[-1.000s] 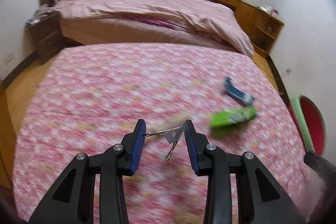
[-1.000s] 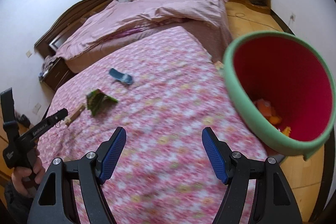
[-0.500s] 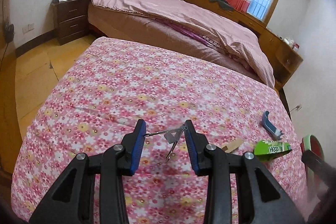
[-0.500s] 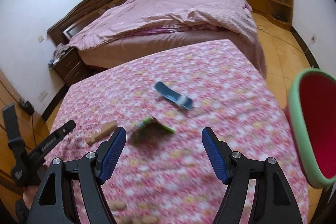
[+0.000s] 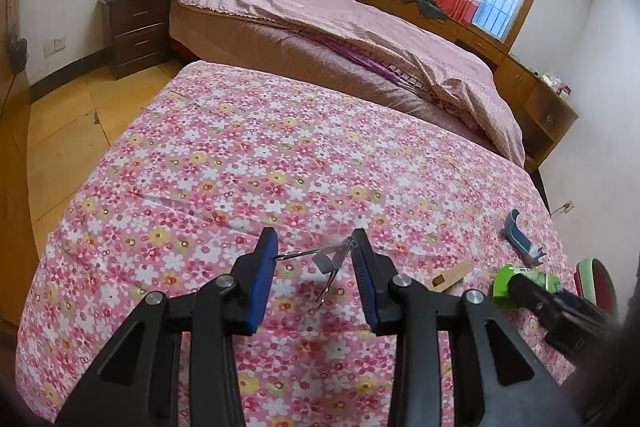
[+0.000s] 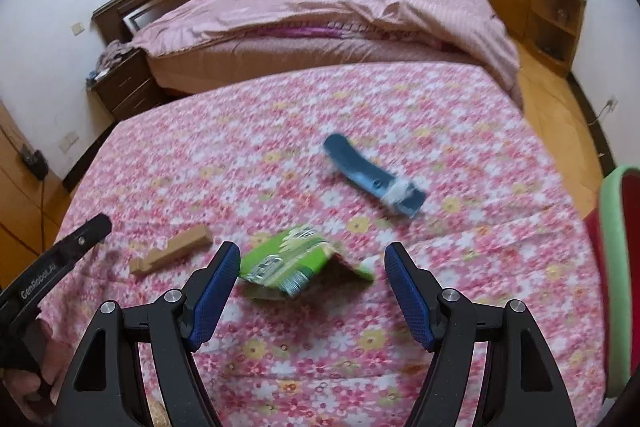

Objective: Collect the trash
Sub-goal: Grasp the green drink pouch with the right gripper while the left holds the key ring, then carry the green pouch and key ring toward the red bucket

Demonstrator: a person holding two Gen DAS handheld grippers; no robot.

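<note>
The left gripper (image 5: 314,253) has its fingers (image 5: 262,275) clamped on a bent metal clip (image 5: 328,259) stretched between the pads, above the floral bedspread (image 5: 240,163). The right gripper (image 6: 310,291) has its fingers (image 6: 214,291) spread wide, with a crumpled green wrapper (image 6: 292,263) lying on the bedspread between the tips. A wooden block (image 6: 172,255) lies just left of the right fingers, a blue wrapper (image 6: 372,179) beyond them, and a green-rimmed red bin (image 6: 618,267) far right.

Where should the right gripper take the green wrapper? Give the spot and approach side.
Grip the green wrapper across its raised middle fold, coming straight down from above. It lies crumpled and tented on the floral bedspread, between the open fingers of the right gripper, so closing should pinch the hump. The left gripper holds a metal clip.
</note>
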